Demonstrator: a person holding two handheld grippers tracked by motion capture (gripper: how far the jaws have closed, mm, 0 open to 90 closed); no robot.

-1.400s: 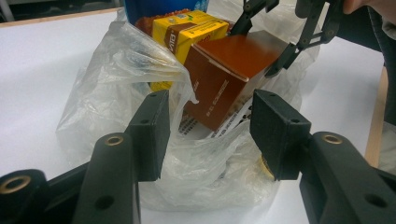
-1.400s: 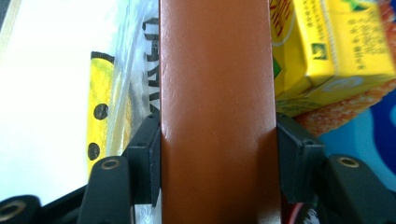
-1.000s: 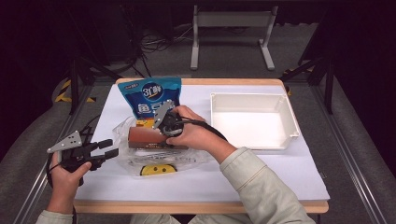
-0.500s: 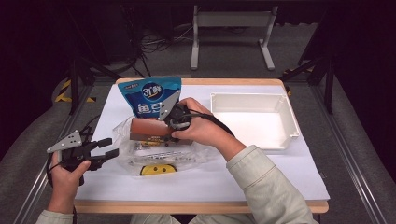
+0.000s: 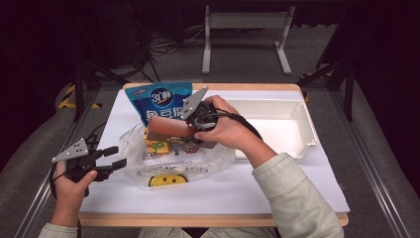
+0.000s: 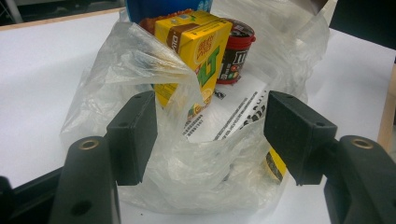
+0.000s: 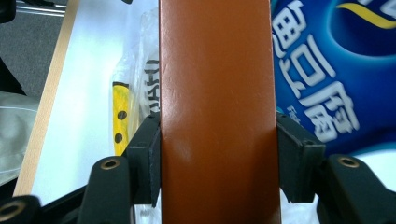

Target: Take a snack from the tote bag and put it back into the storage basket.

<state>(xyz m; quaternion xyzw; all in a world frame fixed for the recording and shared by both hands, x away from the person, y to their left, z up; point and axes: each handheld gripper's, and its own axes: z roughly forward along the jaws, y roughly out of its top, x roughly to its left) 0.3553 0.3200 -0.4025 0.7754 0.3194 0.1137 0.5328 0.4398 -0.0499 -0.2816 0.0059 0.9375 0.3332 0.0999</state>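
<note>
My right gripper clamps the brown box, long axis level, pointing left (left gripper jaws just opening, around loose plastic bag).

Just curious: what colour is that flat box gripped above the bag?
Reddish brown, plain flat box; clearest in the right gripper view.
</note>
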